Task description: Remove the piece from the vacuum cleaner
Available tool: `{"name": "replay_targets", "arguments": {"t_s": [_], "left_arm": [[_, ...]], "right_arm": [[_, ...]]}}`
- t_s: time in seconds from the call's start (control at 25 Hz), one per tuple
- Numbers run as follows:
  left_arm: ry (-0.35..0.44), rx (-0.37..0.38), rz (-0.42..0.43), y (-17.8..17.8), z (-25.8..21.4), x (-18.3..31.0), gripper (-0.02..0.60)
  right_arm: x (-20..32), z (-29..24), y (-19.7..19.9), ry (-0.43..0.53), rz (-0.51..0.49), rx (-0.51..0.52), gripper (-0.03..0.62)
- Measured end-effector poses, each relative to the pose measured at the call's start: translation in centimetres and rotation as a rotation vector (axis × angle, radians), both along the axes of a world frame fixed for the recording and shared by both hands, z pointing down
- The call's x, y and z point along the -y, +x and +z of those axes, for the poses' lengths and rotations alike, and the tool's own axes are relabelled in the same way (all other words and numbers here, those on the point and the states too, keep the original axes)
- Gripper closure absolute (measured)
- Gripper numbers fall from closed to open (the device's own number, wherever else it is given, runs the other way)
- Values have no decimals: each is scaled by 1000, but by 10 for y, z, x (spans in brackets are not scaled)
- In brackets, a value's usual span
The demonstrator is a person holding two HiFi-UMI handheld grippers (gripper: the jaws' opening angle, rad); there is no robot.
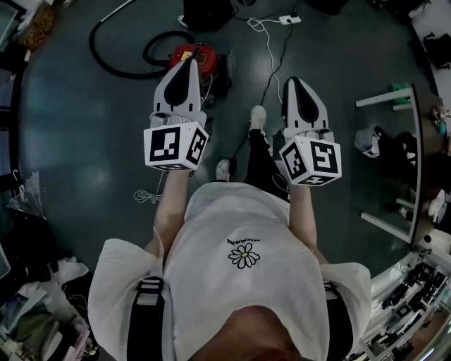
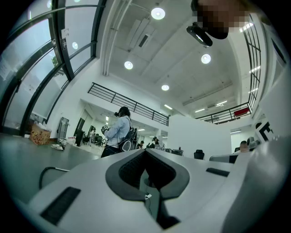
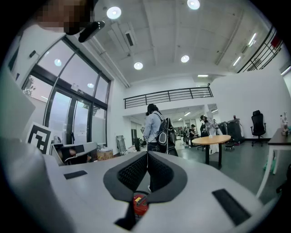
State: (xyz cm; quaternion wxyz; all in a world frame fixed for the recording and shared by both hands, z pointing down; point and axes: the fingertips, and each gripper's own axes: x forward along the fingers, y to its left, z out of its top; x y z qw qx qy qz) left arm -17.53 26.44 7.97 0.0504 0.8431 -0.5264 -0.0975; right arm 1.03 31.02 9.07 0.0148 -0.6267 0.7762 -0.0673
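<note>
The red vacuum cleaner point(image 1: 192, 55) stands on the dark floor ahead of me, and its black hose point(image 1: 116, 56) loops off to the left. My left gripper point(image 1: 188, 63) is held out level above the cleaner, well off the floor, shut with nothing between its jaws. My right gripper point(image 1: 292, 82) hovers level to the right of it, also shut and empty. In the right gripper view the tips point(image 3: 147, 153) meet, and a bit of the red vacuum cleaner point(image 3: 140, 203) shows through the gap lower down. The left gripper view shows the closed tips point(image 2: 145, 151) against the hall.
A white cable runs to a power strip point(image 1: 289, 19) beyond my shoes point(image 1: 258, 116). A desk point(image 1: 416, 134) stands at the right and clutter lies at the lower left. A person with a backpack point(image 3: 154, 127) stands far off near a round wooden table point(image 3: 211, 139).
</note>
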Motion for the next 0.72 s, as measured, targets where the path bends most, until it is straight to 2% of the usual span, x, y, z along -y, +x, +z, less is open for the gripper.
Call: {"name": "replay_targets", "arguments": {"t_s": [0.24, 0.4, 0.72], "left_arm": [[15, 12, -22, 18, 11, 37, 580], [36, 30, -45, 32, 14, 81, 580], [-32, 75, -109, 58, 40, 185, 580]], "right_arm": [[45, 27, 19, -43, -13, 9, 580], [101, 35, 35, -26, -42, 40, 580], [214, 40, 71, -20, -101, 61, 580]]}}
